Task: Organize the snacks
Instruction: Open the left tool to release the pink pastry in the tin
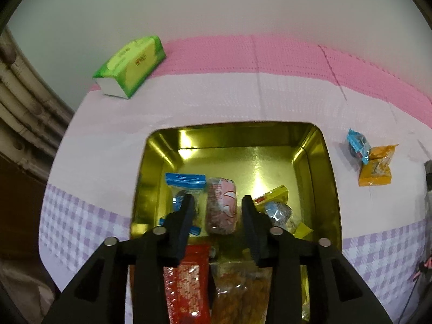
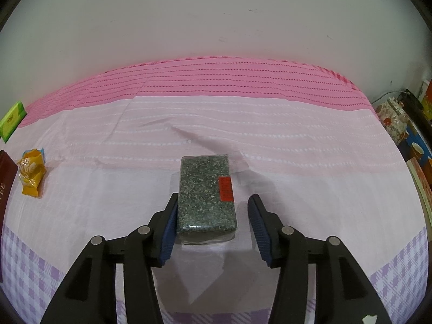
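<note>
Two grippers stood with fingers released. Between the left gripper (image 1: 216,202) fingers, below them, a pink snack (image 1: 221,205) lay untouched inside the golden tin (image 1: 318,145). The right gripper (image 2: 213,202) fingers straddled a dark green block (image 2: 206,197) on the table (image 2: 297,145); only the left finger (image 2: 170,224) seemed to touch it.

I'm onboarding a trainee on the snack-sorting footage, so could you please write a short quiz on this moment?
1. True or false: the gold tin is empty.
2. Which lies between the right tool jaws? A) green tissue pack B) dark speckled snack bar C) orange snack packet
3. What pattern borders the tablecloth's near edge?

Key: 1. False, it holds several wrapped snacks. 2. B. 3. Purple checks.
</note>
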